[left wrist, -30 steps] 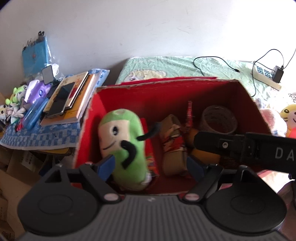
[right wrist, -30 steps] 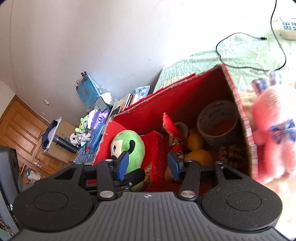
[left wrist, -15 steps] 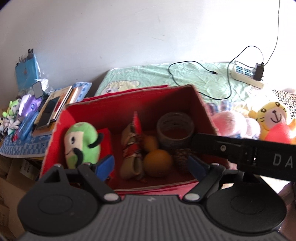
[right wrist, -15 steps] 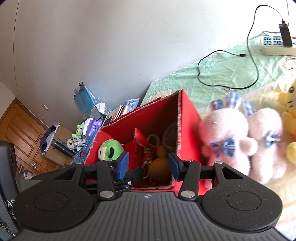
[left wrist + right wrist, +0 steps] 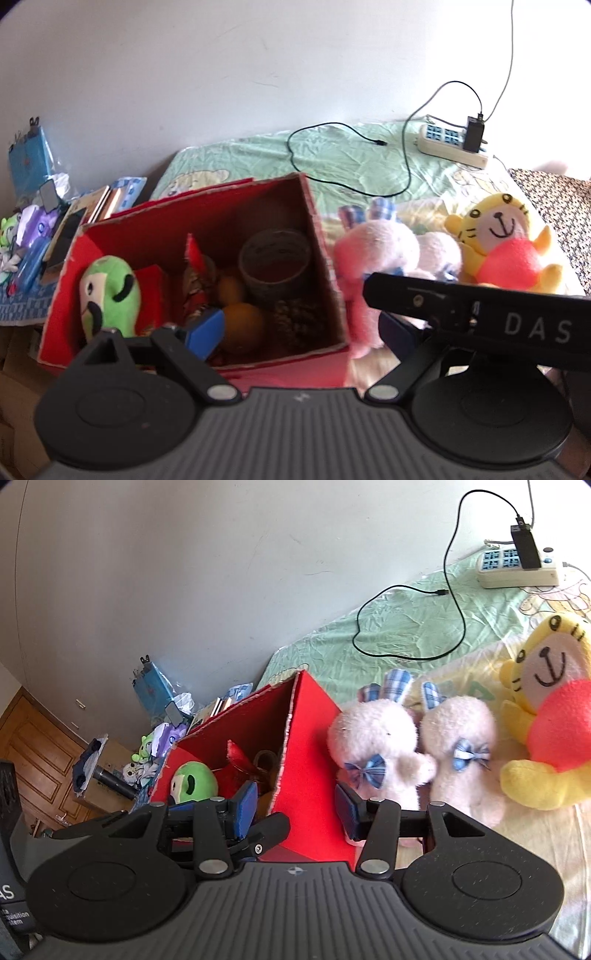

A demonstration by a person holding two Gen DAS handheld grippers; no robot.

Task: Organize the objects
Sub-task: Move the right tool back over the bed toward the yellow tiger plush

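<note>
A red cardboard box (image 5: 325,258) stands on the bed and holds a green plush (image 5: 110,291), an orange (image 5: 242,325), a tape roll (image 5: 275,262) and a pine cone (image 5: 295,319). To its right lie two pink bunny plushes (image 5: 373,734) (image 5: 461,738) and a yellow tiger plush (image 5: 546,720). My left gripper (image 5: 301,330) hovers over the box's near right corner, its jaws opening, nothing pressed between them. My right gripper (image 5: 295,810) is open and empty, level with the box's right wall and the nearer bunny. Its black housing (image 5: 480,317) crosses the left wrist view.
A white power strip (image 5: 452,146) with a black charger and a looping cable (image 5: 369,188) lies on the green sheet by the wall. Books (image 5: 92,206) and small toys (image 5: 22,236) sit on a blue checked cloth left of the box. A wooden door (image 5: 33,757) is far left.
Both views have swung right: the box slid leftward in frame, and the pink bunnies and yellow tiger came into sight. The left jaws stand wider apart.
</note>
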